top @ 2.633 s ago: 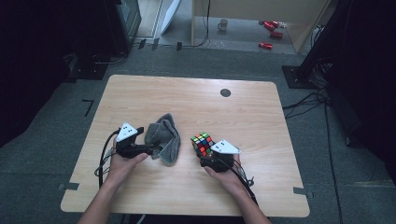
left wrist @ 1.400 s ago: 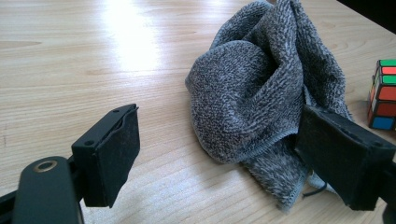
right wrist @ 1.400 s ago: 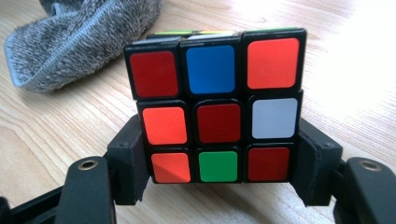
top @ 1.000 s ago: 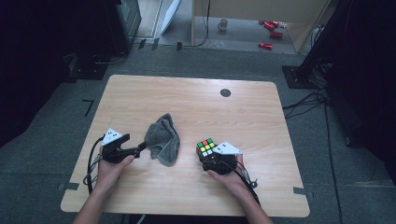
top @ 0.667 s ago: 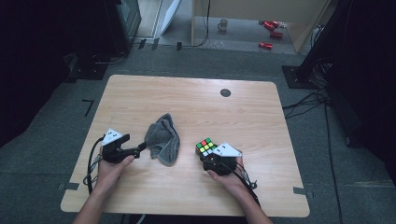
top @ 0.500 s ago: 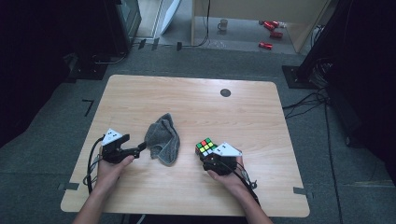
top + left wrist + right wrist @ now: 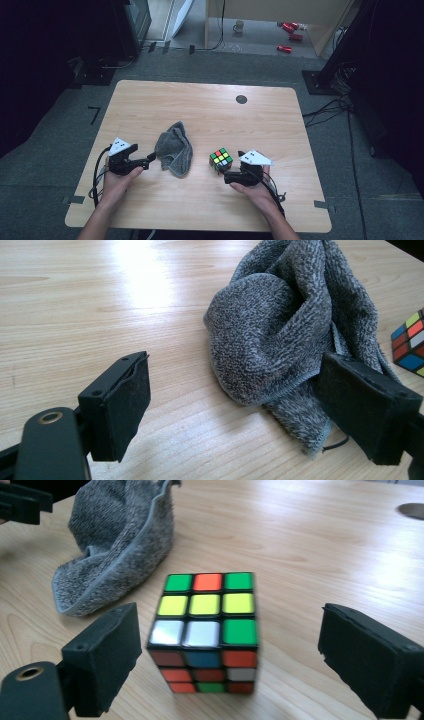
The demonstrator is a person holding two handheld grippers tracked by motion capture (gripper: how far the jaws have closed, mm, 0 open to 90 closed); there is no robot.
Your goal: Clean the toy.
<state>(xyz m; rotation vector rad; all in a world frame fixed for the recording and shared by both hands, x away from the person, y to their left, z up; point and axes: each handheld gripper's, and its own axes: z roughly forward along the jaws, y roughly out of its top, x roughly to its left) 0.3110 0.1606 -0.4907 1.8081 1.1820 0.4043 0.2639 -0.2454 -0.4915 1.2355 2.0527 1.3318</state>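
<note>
High view. Rubik's cube [image 7: 221,160]: stands flat on the bench [image 7: 210,115], set down free so it rests on its own face. Grey towel [image 7: 174,154]: crumpled heap just left of the cube, apart from it. Right hand-held gripper [image 7: 231,176]: just beside the cube on the person's side, jaws having just been opening, cube released. Left hand-held gripper [image 7: 148,161]: on the towel's far side from the cube, tips at the towel's edge, released.

Left gripper view. Left hand-held gripper [image 7: 260,410]: jaws spread wide; the towel [image 7: 285,325] lies ahead, its hem overlapped by one pad, nothing pinched, so it looks poised to take the cloth. Cube [image 7: 409,342]: corner visible beyond the towel.

Right gripper view. Right hand-held gripper [image 7: 235,667]: jaws stand clear on either side of the cube [image 7: 205,630], gaps visible on both sides. Cube: scrambled; top face shows green, red, yellow and white stickers; front face red, blue, white and green. Towel [image 7: 117,540]: behind the cube, well clear of it.
</note>
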